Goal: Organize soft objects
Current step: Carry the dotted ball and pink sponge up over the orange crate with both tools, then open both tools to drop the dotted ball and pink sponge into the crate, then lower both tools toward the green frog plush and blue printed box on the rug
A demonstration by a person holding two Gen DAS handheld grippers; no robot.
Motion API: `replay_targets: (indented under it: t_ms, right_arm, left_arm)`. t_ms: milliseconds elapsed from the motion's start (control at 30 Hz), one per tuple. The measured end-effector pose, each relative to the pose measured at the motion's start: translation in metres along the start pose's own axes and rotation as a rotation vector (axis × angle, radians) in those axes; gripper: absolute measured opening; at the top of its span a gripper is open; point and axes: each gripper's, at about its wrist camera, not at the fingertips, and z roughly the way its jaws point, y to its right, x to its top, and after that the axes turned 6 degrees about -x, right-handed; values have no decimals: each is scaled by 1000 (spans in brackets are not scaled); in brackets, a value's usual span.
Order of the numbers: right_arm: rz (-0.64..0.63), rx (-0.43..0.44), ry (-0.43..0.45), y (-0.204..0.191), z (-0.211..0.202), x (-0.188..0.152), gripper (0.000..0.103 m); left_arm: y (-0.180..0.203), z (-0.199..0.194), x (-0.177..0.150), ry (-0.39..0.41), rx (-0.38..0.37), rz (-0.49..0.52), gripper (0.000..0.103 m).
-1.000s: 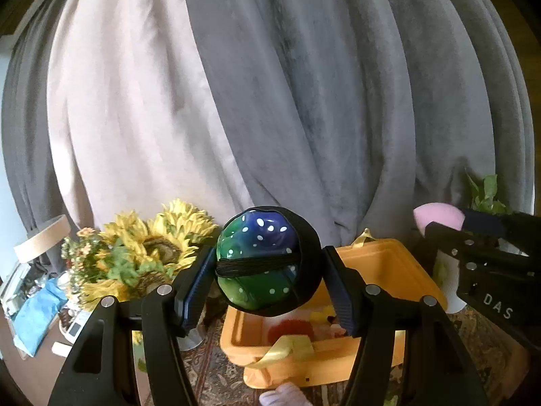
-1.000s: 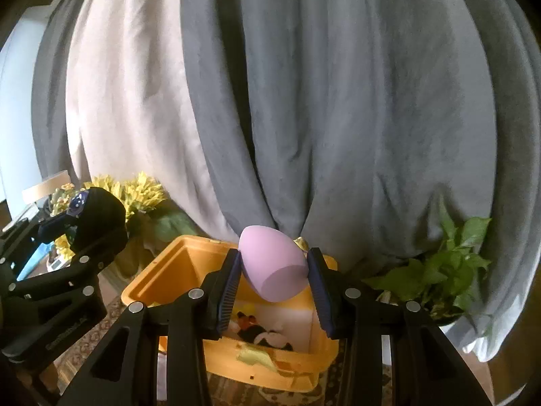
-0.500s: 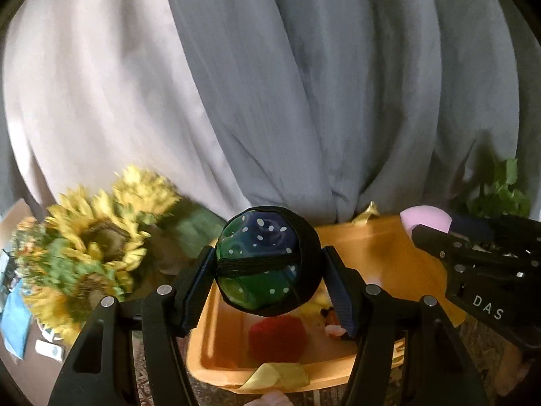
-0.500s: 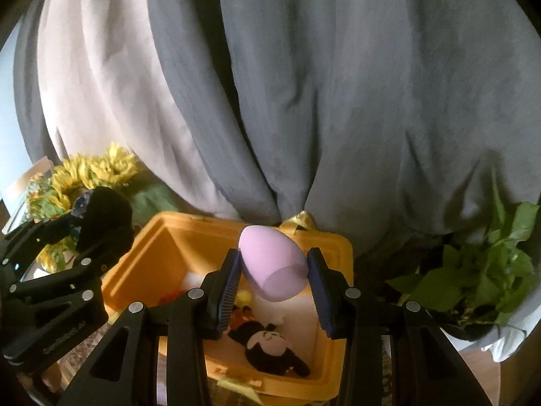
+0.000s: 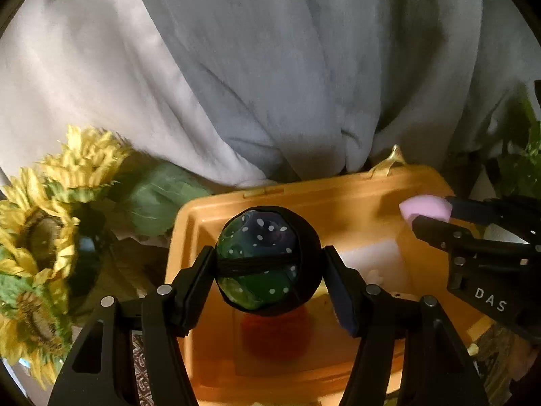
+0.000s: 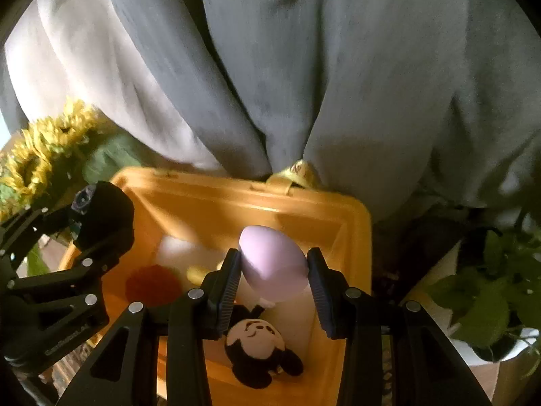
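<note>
Spotted ball (image 5: 258, 258) clamped in left claw (image 5: 267, 270), hanging over orange bin (image 5: 338, 199). Pink egg-shaped sponge (image 6: 272, 264) pinched in right claw (image 6: 274, 279), long axis tilted, narrow end up-left, above panda plush (image 6: 260, 348). "DAS" printed on right claw's side.

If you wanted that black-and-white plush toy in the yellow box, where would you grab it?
Grip the plush toy across its dark body, coming straight down from above: it lies flat on the box floor, and the walls block any sideways approach.
</note>
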Motion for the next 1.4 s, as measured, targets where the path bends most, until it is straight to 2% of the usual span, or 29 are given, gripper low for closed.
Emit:
replay_targets:
  t_ms: [67,233,333,433,567,733,1000,1133,1300,1400]
  right_arm:
    - [-1,1,-41,0,13,1,41]
    - [-12,6,-79,-2,28,2,43]
    - [-18,9,-109,-5,35,2,52]
    - [-10,21,-124,-4,38,2,54]
    - [-17,10,-115,-5,34,1,55]
    - [-5,7,-85,-3,21,0,55]
    - [14,-10,1,1,-20,-6,56]
    - [49,-22,52,8,-46,-10,66]
    - [65,-55,124,17,-78,-21,67]
    - [84,-56,151,20,-96,-28,71]
  left_arm:
    - [-1,8,0,-29,-7,4,63]
    - [1,25,0,-78,7,31,64]
    - [2,30,0,-88,5,31,64]
    - [4,23,-2,-68,18,35,78]
    - [4,18,0,-43,40,51,80]
    - [3,5,-2,-15,38,25,80]
    - [8,-44,-14,89,45,-13,81]
    - [11,-70,-21,148,51,-26,83]
    - [19,-95,-32,208,62,-22,87]
    - [25,-108,-39,241,56,-20,88]
